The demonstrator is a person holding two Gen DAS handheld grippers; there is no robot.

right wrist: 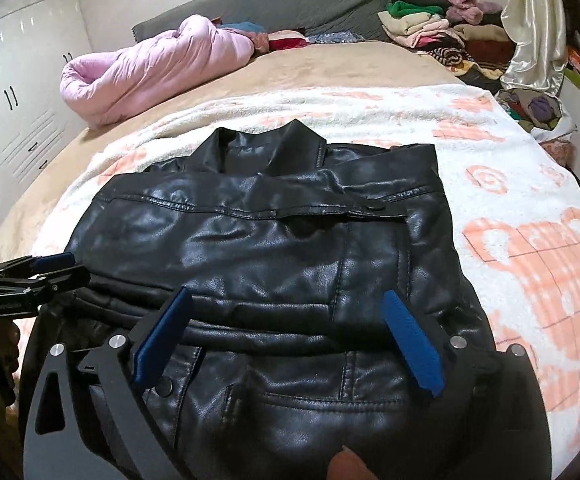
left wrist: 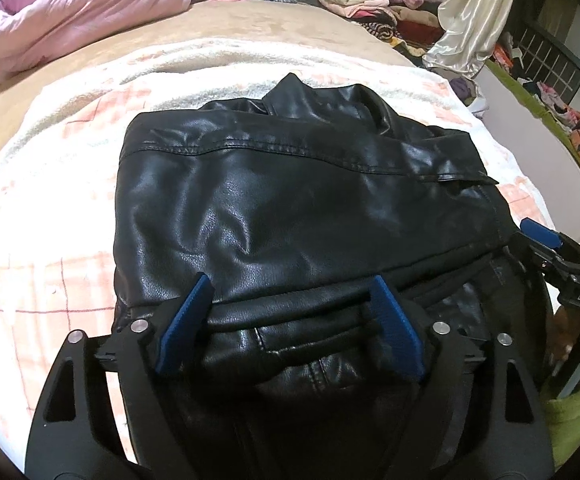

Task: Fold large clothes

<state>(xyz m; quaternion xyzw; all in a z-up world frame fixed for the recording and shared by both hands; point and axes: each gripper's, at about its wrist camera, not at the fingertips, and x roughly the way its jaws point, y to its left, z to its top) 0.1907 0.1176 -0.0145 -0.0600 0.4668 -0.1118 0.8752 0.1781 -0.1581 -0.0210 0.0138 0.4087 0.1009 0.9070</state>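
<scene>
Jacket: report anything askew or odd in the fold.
The jacket is folded compactly on the blanket, but its collar pokes past the far edge and a small tab sticks out sideways. No damage shows.

Both wrist cameras look forward, close above the folded jacket (left wrist: 290, 200), sharing it and the bed (right wrist: 329, 68) beyond.

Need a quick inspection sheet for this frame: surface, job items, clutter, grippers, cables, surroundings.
Surface: white fleece blanket with peach print over a tan bedspread.
Job's things: black leather jacket, partly folded, collar away from the cameras.
Clutter: rolled pink quilt; stacked clothes pile.
Grippers: left gripper and right gripper both open, jaws spread over the jacket's near fold.
Cables: nothing seen.
Surroundings: white wardrobe doors, cream satin curtain.
</scene>
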